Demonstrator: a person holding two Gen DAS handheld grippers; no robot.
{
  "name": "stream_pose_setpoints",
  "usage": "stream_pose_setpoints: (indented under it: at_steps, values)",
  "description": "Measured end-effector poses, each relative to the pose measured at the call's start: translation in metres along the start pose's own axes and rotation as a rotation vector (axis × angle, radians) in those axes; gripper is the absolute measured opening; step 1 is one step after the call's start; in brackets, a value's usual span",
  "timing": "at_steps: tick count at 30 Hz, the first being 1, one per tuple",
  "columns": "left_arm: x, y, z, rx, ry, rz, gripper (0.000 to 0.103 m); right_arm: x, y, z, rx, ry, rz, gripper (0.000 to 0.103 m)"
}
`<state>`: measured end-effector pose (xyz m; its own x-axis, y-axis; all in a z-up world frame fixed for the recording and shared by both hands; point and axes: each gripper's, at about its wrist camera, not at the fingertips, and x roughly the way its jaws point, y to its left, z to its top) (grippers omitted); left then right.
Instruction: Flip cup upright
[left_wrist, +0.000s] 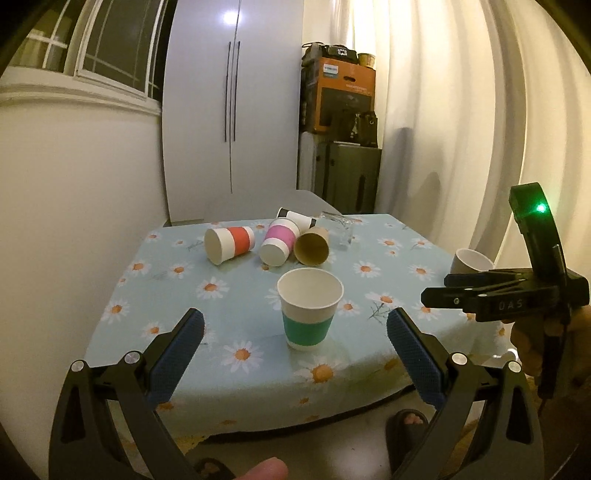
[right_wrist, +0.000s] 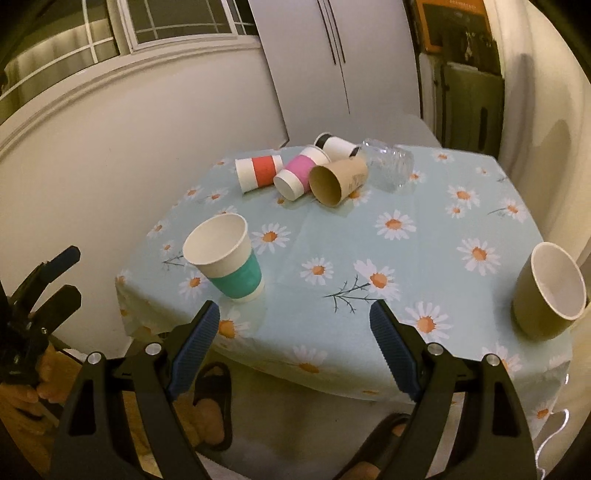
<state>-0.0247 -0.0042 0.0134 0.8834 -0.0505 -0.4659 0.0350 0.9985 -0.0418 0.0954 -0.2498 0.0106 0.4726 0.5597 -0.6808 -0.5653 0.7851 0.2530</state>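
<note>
A green-banded paper cup (left_wrist: 309, 308) (right_wrist: 224, 257) stands upright near the table's front edge. My left gripper (left_wrist: 295, 354) is open and empty just in front of it. My right gripper (right_wrist: 294, 343) is open and empty at the front edge; it also shows in the left wrist view (left_wrist: 448, 290). A tan cup (right_wrist: 548, 291) (left_wrist: 471, 261) stands upright at the right. At the back, a red-banded cup (left_wrist: 229, 244) (right_wrist: 258, 172), a pink-banded cup (left_wrist: 279, 240) (right_wrist: 301, 173), a brown cup (left_wrist: 312, 245) (right_wrist: 338, 179) and a black-and-white cup (left_wrist: 297, 218) (right_wrist: 336, 146) lie on their sides.
A clear glass (left_wrist: 338, 229) (right_wrist: 388, 164) lies behind the brown cup. The daisy tablecloth (left_wrist: 229, 314) (right_wrist: 424, 258) covers the small table. A white wardrobe (left_wrist: 232, 110), stacked boxes (left_wrist: 340, 96) and a curtain (left_wrist: 461, 110) stand behind. Sandalled feet (left_wrist: 406, 424) are below the front edge.
</note>
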Motion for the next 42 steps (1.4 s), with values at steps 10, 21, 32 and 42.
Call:
stream_pose_setpoints:
  at_steps: [10,21,32,42]
  values:
    - [0.007,0.011,-0.010,-0.034,0.040,-0.004,0.097,-0.019,0.026,-0.027,-0.059,-0.032,0.002,0.085]
    - [0.016,0.017,-0.018,-0.074,0.105,-0.008,0.097,-0.001,0.037,-0.028,-0.117,0.007,0.012,0.088]
    - [0.023,0.006,-0.020,-0.042,0.139,-0.016,0.097,0.001,0.039,-0.026,-0.128,-0.004,0.019,0.088]
    - [0.023,0.005,-0.022,-0.053,0.147,-0.005,0.097,-0.003,0.039,-0.025,-0.130,-0.012,0.017,0.088]
